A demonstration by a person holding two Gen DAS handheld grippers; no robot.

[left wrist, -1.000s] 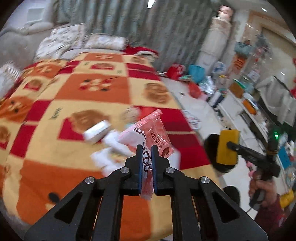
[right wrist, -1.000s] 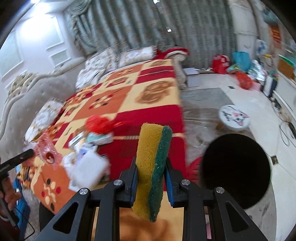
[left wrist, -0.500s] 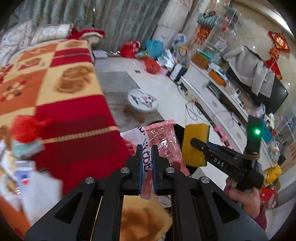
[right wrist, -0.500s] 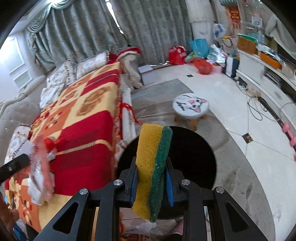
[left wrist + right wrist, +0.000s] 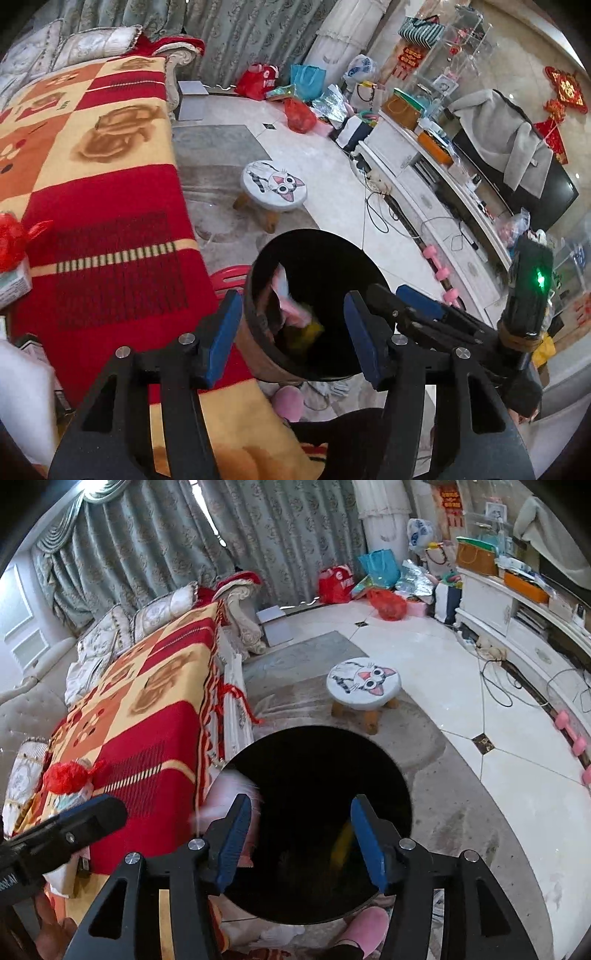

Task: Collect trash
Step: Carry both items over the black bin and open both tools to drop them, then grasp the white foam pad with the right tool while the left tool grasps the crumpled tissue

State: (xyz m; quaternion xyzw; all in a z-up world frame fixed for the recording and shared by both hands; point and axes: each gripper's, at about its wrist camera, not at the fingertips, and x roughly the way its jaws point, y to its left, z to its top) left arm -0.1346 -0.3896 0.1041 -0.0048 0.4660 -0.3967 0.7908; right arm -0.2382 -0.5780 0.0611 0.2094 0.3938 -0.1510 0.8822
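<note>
Hanging over the black bin (image 5: 325,280), the left gripper (image 5: 291,332) has just been opening its jaws, and nothing sits between its blue pads (image 5: 221,332). The right gripper (image 5: 301,829) has likewise just been opening, its jaws apart with nothing between them above the same dark opening. The pink wrapper (image 5: 286,299) lies blurred against the bin's inner wall, and the yellow sponge (image 5: 308,332) is just below it, both inside the bin. The bin stands on the floor beside the bed's red and orange blanket (image 5: 92,206), near a cat-faced stool (image 5: 364,683).
</note>
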